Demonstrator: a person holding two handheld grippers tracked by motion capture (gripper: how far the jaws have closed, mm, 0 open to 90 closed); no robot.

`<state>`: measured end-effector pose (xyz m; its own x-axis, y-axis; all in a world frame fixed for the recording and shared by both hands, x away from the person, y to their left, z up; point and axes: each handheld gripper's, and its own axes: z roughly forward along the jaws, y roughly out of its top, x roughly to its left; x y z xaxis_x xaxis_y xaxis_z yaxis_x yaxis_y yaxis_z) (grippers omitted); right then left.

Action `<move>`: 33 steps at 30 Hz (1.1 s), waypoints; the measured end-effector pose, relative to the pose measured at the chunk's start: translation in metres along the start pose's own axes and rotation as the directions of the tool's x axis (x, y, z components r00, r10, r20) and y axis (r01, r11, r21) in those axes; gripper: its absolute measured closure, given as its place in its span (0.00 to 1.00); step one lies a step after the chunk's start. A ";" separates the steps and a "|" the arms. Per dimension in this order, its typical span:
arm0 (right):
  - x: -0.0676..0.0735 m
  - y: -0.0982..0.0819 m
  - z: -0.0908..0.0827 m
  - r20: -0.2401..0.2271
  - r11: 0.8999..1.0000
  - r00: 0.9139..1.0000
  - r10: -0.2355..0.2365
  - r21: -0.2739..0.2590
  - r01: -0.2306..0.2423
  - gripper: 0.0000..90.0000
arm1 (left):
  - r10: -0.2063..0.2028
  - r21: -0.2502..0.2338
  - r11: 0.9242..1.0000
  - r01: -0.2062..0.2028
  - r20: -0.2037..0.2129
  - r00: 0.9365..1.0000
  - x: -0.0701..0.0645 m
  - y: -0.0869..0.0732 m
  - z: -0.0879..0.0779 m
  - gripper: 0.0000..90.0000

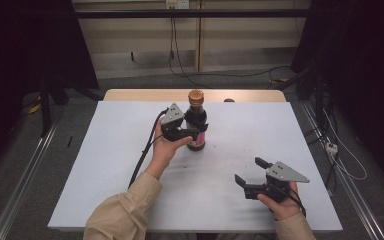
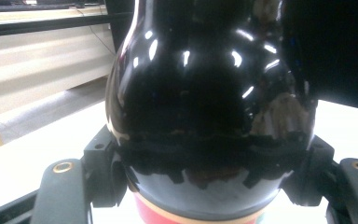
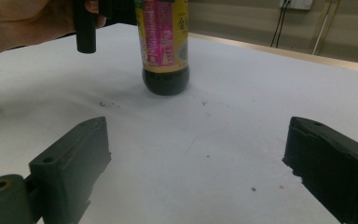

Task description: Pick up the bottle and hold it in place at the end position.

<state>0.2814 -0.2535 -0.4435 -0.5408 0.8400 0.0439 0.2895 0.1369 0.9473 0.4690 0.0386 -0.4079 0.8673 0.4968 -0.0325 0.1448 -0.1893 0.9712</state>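
Standing upright on the white desk (image 1: 130,190), the dark bottle (image 1: 196,122) occupies a position slightly toward 12 o'clock from the desk centre in the high view. Its cap (image 1: 196,96) is brown, its body is glossy and dark, and a pink and yellow label (image 3: 162,32) wraps the lower half.

The left gripper (image 1: 187,131) approaches the bottle from 9 o'clock. Its jaws pinch the bottle across the body, at the height just above the label. The left gripper view confirms this: one black jaw presses on each flank of the bulging dark glass, at 8 o'clock and 4 o'clock in that view, with the top edge of the label just below. The left hand (image 1: 166,147) grips the tool body, and the sleeve (image 1: 125,212) extends toward 6 o'clock.

The right gripper (image 1: 250,172) sits well apart from the bottle, toward 4 o'clock from it in the high view, just above the desk surface. Its jaws are spread wide with nothing between them. In the right gripper view, bare desk lies between the two jaws, and the bottle base stands farther off at 12 o'clock. The right hand (image 1: 280,200) holds the tool from behind.

Small dark specks (image 3: 107,103) mark the desk near the bottle base.
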 end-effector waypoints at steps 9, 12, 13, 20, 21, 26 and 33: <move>0.002 0.018 0.016 -0.054 0.997 0.997 0.058 0.044 -0.056 0.08 | 0.000 0.007 1.000 0.000 0.002 1.000 0.000 0.000 0.000 0.32; 0.001 0.021 0.019 -0.063 0.996 0.995 0.077 0.044 -0.074 0.08 | -0.007 0.006 1.000 0.007 0.001 1.000 0.000 0.000 0.000 0.32; 0.000 0.023 0.020 -0.064 0.996 0.994 0.085 0.045 -0.082 0.08 | -0.001 0.009 1.000 0.001 0.003 1.000 0.000 0.000 0.000 0.32; -0.004 0.034 0.029 -0.068 0.993 0.992 0.108 0.046 -0.105 0.11 | 0.010 0.023 1.000 -0.010 0.000 1.000 -0.001 0.001 -0.001 0.33; -0.005 0.036 0.031 -0.067 0.993 0.991 0.112 0.050 -0.109 0.11 | 0.001 0.018 1.000 -0.001 -0.003 1.000 -0.001 0.001 -0.001 0.33; -0.006 0.045 0.039 -0.081 0.993 0.991 0.108 0.054 -0.104 0.22 | 0.006 0.027 1.000 -0.005 -0.005 1.000 -0.002 0.002 -0.002 0.33; -0.005 0.068 0.045 -0.112 0.994 0.988 0.105 0.049 -0.100 0.41 | 0.009 0.031 0.999 -0.009 -0.008 1.000 -0.002 0.002 -0.001 0.33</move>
<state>0.3398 -0.2250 -0.3933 -0.5924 0.7857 0.1781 0.3806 0.0782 0.9214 0.4672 0.0385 -0.4057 0.8648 0.5016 -0.0219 0.1519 -0.2197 0.9637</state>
